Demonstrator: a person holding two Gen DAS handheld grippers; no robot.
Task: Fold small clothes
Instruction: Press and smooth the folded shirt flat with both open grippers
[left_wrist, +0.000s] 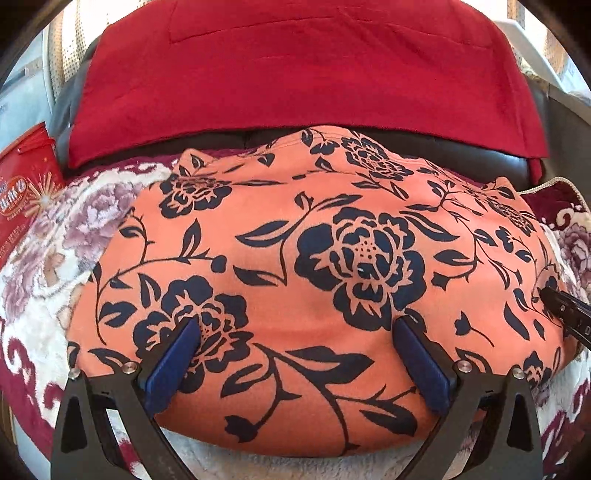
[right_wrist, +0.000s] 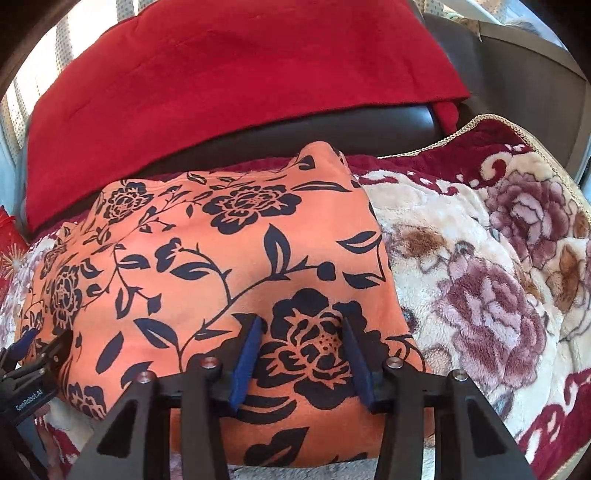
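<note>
an orange cloth (left_wrist: 314, 266) with dark blue flowers lies flat on a fluffy blanket (right_wrist: 480, 266). the blanket is cream and dark red with big purple flowers on it. in the left wrist view the cloth fills most of the middle, and the blanket (left_wrist: 55, 258) peeks out on both sides of it.

the left gripper (left_wrist: 295, 343) is over the near part of the cloth. its two blue fingers are spread wide apart, with nothing between them but the cloth lying below. the right gripper (right_wrist: 301, 347) is over the near right part of the cloth, close to its right edge. its blue fingers are spread apart too, on each side of a big dark flower. they pinch nothing.

behind the cloth there is a big red cushion (left_wrist: 295, 74) leaning on a dark sofa back (right_wrist: 517, 85). the far edge of the cloth almost reaches the dark seat just under the cushion. a red box (left_wrist: 26, 192) with gold letters sits at the far left, beside the blanket.

each gripper shows up in the other's picture: a dark tip of the right one at the right edge of the left view, and the left one low at the left edge of the right view.
</note>
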